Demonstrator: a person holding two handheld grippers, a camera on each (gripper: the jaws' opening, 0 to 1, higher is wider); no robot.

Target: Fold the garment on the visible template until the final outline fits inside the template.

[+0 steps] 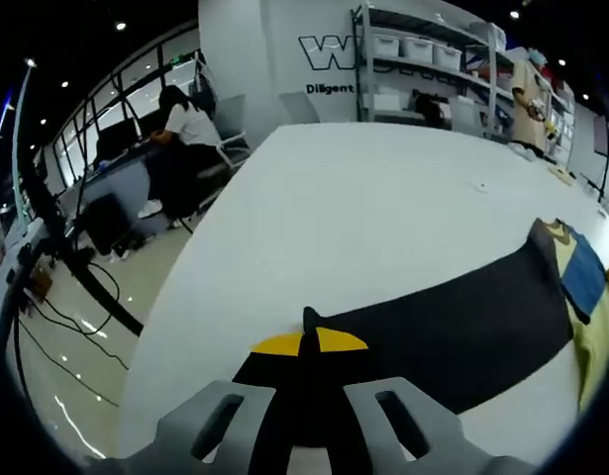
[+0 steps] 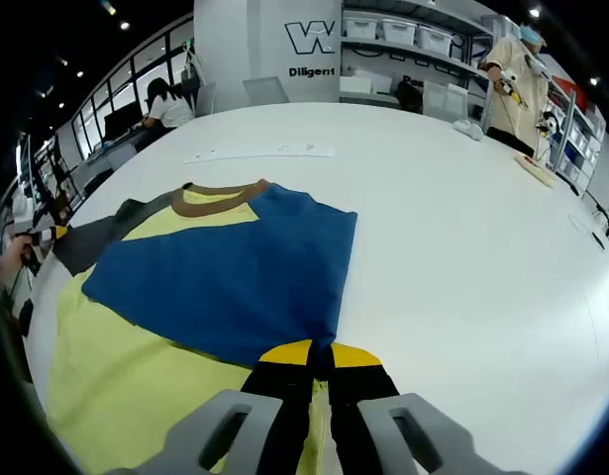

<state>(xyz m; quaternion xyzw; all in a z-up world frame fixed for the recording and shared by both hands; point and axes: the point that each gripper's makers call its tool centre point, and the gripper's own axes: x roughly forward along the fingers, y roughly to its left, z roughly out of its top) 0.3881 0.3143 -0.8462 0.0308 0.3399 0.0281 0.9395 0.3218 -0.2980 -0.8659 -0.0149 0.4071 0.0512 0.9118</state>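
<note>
Pinching the garment (image 2: 215, 287), seemingly by a dark sleeve, left gripper (image 1: 309, 346); right gripper (image 2: 321, 356) clamps its blue edge.

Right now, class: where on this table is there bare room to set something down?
Bare white table lies right of the garment's blue panel, up to the paper strip. Also beyond the dark sleeve. Crowded: where the garment lies.

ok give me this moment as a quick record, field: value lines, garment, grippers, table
garment: yellow and blue shirt with brown collar and dark sleeve, lying on the table
blue panel: folded over the yellow body
left gripper: jaws closed on the dark sleeve
right gripper: jaws closed on the blue panel's corner
table: white
paper strip: on the table beyond the collar
template: cannot tell
</note>
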